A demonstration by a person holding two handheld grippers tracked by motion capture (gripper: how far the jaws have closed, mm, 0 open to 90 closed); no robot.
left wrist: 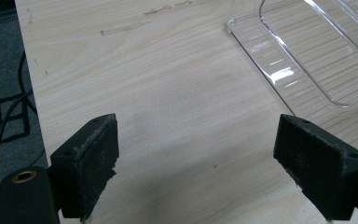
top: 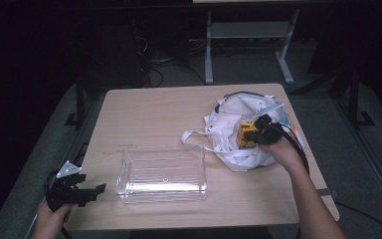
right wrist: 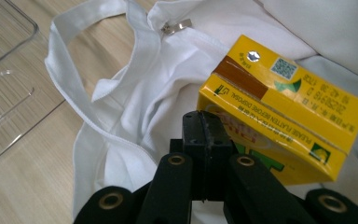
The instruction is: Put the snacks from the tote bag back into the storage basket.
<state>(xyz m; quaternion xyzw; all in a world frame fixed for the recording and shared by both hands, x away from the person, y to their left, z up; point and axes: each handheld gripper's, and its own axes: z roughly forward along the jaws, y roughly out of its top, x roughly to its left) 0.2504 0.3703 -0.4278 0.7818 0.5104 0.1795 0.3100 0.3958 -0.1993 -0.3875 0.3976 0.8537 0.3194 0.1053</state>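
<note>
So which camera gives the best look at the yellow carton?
The right gripper view: the yellow drink carton is close up there, its print, code square and foil straw hole visible, lying on the white bag. The high view shows it small beside the right gripper.

High view looks down on the table [top: 179,107]; gripper views sit close above it.

The bench [top: 154,114] showed pale wood grain, smooth and matt. The tray [top: 162,174] was clear hard plastic, glossy, throwing bright glints. The bag [right wrist: 135,107] was soft white cloth, creased, with a small shiny metal zip pull [right wrist: 176,27]. The carton [right wrist: 284,107] was yellow printed card, slightly glossy. The left tongs [left wrist: 205,163] carried black, rough, worn pads [left wrist: 95,158].
</note>
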